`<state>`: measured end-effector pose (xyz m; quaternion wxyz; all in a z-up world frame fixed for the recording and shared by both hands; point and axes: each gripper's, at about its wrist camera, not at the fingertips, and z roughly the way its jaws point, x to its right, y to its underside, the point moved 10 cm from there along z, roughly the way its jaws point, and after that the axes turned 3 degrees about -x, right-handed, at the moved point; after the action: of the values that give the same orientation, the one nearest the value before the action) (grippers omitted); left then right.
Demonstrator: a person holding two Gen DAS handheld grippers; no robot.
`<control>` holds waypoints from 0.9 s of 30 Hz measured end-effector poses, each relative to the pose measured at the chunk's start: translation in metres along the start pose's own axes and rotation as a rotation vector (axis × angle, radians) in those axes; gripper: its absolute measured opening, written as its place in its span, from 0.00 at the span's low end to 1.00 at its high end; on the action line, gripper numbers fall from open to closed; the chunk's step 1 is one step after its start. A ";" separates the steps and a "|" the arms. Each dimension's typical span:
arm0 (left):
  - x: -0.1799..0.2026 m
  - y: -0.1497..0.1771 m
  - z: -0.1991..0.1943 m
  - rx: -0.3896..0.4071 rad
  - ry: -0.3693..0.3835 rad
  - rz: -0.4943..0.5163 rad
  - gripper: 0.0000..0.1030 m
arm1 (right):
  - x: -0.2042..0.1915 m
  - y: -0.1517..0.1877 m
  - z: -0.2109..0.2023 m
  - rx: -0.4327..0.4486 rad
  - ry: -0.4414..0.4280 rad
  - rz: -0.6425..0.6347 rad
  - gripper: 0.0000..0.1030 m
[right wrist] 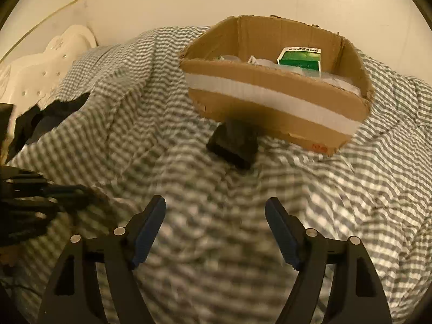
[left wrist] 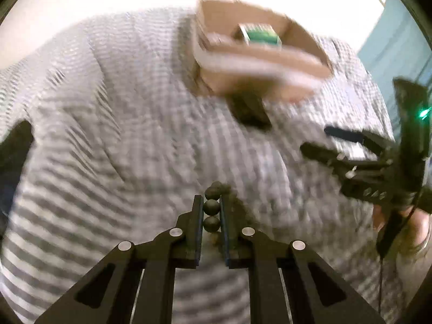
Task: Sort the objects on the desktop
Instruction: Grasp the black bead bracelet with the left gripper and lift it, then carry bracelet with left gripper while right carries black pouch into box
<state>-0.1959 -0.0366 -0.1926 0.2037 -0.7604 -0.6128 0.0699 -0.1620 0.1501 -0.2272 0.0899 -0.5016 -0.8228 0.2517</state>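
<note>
My left gripper [left wrist: 211,198] is shut on a string of dark round beads [left wrist: 211,207], two of them caught between the pads just above the checked cloth [left wrist: 121,135]. The right gripper [right wrist: 215,201] stands open over the same cloth [right wrist: 337,189] with nothing between its fingers; in the left wrist view it [left wrist: 316,140] shows at the right. A cardboard box [right wrist: 270,81] with a white tape band stands further back and holds a green and white packet [right wrist: 298,58]. A small black object [right wrist: 233,145] lies against the box's front; it appears blurred in the left wrist view [left wrist: 251,108].
A white padded headboard [right wrist: 54,62] and dark fabric [right wrist: 40,118] lie at the far left. The left gripper's dark frame [right wrist: 40,199] reaches in from the left edge. A hand [left wrist: 415,226] holds the right gripper. A teal surface [left wrist: 399,40] lies at the far right.
</note>
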 end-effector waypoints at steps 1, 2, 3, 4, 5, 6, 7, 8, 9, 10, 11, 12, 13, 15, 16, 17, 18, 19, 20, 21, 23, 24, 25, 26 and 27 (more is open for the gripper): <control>-0.006 -0.012 -0.002 0.016 -0.007 -0.004 0.11 | 0.000 -0.006 0.005 0.003 0.000 0.011 0.77; -0.013 -0.022 -0.002 0.029 -0.005 -0.015 0.11 | 0.001 -0.014 0.012 0.008 0.001 0.028 0.78; -0.020 -0.033 -0.003 0.043 0.000 -0.033 0.11 | 0.004 -0.025 0.021 0.011 0.009 0.053 0.79; -0.026 -0.045 -0.003 0.059 0.004 -0.054 0.11 | 0.007 -0.034 0.030 0.012 0.016 0.081 0.80; -0.031 -0.056 -0.003 0.077 -0.001 -0.066 0.11 | 0.010 -0.040 0.038 0.013 0.024 0.105 0.81; -0.036 -0.065 -0.003 0.097 -0.014 -0.070 0.11 | 0.016 -0.049 0.052 0.006 0.032 0.152 0.82; -0.043 -0.073 -0.002 0.123 -0.031 -0.075 0.11 | 0.019 -0.053 0.061 0.001 0.036 0.181 0.82; -0.050 -0.079 -0.002 0.139 -0.038 -0.087 0.11 | 0.025 -0.056 0.074 -0.010 0.037 0.226 0.82; -0.057 -0.083 0.004 0.147 -0.031 -0.106 0.11 | 0.030 -0.057 0.089 -0.028 0.035 0.273 0.82; -0.062 -0.086 0.010 0.153 -0.013 -0.131 0.11 | 0.034 -0.056 0.105 -0.052 0.036 0.317 0.82; -0.065 -0.087 0.017 0.149 0.003 -0.148 0.11 | 0.037 -0.054 0.115 -0.067 0.031 0.341 0.82; -0.070 -0.087 0.022 0.141 0.018 -0.162 0.11 | 0.040 -0.050 0.130 -0.090 0.034 0.368 0.82; -0.072 -0.086 0.030 0.127 0.026 -0.169 0.11 | 0.041 -0.048 0.137 -0.098 0.036 0.379 0.82; -0.076 -0.084 0.044 0.100 0.012 -0.160 0.11 | 0.041 -0.043 0.152 -0.113 0.067 0.351 0.81; -0.076 -0.081 0.048 0.090 0.004 -0.153 0.11 | 0.040 -0.043 0.154 -0.107 0.078 0.333 0.75; -0.076 -0.079 0.053 0.084 -0.007 -0.151 0.11 | 0.038 -0.043 0.153 -0.095 0.085 0.313 0.75; -0.074 -0.076 0.055 0.079 -0.008 -0.149 0.11 | 0.036 -0.043 0.151 -0.091 0.091 0.294 0.74; -0.074 -0.075 0.055 0.080 -0.006 -0.148 0.11 | 0.034 -0.042 0.148 -0.089 0.096 0.278 0.74; -0.072 -0.074 0.055 0.085 -0.007 -0.147 0.11 | 0.032 -0.042 0.143 -0.084 0.103 0.262 0.74; -0.069 -0.072 0.053 0.093 -0.013 -0.135 0.11 | 0.029 -0.040 0.137 -0.083 0.112 0.239 0.74; -0.063 -0.068 0.046 0.117 -0.028 -0.110 0.11 | 0.021 -0.039 0.122 -0.073 0.117 0.205 0.74; -0.060 -0.066 0.042 0.127 -0.026 -0.102 0.11 | 0.014 -0.039 0.107 -0.058 0.108 0.190 0.74; -0.055 -0.063 0.036 0.139 -0.016 -0.101 0.11 | 0.009 -0.039 0.095 -0.048 0.102 0.178 0.74; -0.052 -0.061 0.031 0.148 -0.012 -0.098 0.11 | 0.005 -0.040 0.084 -0.033 0.099 0.169 0.74; -0.048 -0.058 0.025 0.157 -0.022 -0.093 0.11 | -0.002 -0.041 0.066 -0.012 0.094 0.150 0.74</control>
<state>-0.2684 -0.0674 -0.1988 0.2590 -0.7120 -0.6422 0.1163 -0.2201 0.1120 -0.2632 0.1062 -0.5735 -0.7794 0.2289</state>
